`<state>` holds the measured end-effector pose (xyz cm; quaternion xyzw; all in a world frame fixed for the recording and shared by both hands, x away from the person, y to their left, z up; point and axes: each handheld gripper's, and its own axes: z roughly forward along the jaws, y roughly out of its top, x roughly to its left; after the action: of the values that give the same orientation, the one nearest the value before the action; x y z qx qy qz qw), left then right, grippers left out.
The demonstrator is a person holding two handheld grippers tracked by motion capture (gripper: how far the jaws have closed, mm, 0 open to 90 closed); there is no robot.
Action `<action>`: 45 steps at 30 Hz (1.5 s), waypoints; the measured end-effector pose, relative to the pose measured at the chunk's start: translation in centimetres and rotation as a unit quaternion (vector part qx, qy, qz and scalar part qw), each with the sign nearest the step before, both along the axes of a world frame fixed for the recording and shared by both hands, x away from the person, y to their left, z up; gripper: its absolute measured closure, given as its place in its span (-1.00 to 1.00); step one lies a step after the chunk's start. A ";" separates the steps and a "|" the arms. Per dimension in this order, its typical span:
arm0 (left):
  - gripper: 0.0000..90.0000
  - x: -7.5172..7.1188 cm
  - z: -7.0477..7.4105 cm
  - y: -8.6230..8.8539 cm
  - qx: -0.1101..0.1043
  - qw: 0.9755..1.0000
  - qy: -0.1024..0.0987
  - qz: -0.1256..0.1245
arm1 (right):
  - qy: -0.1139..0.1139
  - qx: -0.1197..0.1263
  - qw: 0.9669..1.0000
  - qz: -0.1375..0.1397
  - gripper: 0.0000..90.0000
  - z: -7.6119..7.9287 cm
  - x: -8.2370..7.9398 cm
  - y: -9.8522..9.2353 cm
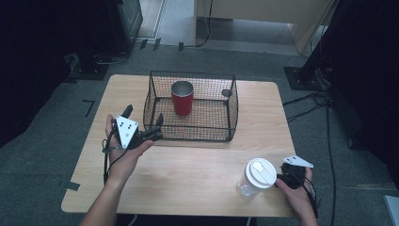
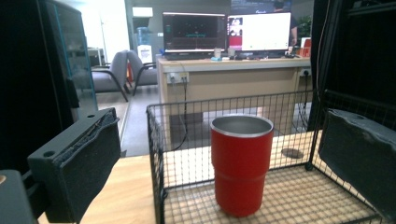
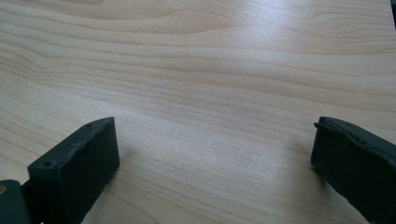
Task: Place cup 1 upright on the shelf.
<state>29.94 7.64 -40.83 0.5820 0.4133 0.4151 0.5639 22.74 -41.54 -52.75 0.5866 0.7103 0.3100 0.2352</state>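
Note:
A red metal tumbler [image 1: 182,98] stands upright inside a black wire basket [image 1: 233,110] at the back middle of the table. My left gripper [image 1: 143,115] is held just outside the basket's left front corner, open and holding nothing. In the left gripper view the tumbler [image 2: 241,170] shows behind the basket's mesh [image 2: 156,163], between the wide-apart jaws of that gripper [image 2: 219,140]. A clear plastic cup with a white lid [image 1: 257,177] stands near the front right edge. My right gripper [image 1: 288,178] is just right of it, and in its own view the gripper [image 3: 215,135] is open over bare wood.
The wooden table [image 1: 197,165] is bare between the basket and the lidded cup. A small dark round thing [image 1: 226,92] lies at the basket's back right corner. Cables and stand bases lie on the grey floor [image 1: 324,101] around the table.

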 end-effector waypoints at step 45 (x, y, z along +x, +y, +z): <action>-0.99 -4.5 -9.1 10.6 0.005 0.989 0.114 0.090 | 0.000 -0.001 1.000 -0.004 -0.98 0.0 0.0 0.0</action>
<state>25.49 18.26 -49.95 0.5890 0.5234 0.3969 0.4708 22.74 -41.57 -52.74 0.5890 0.7084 0.3084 0.2372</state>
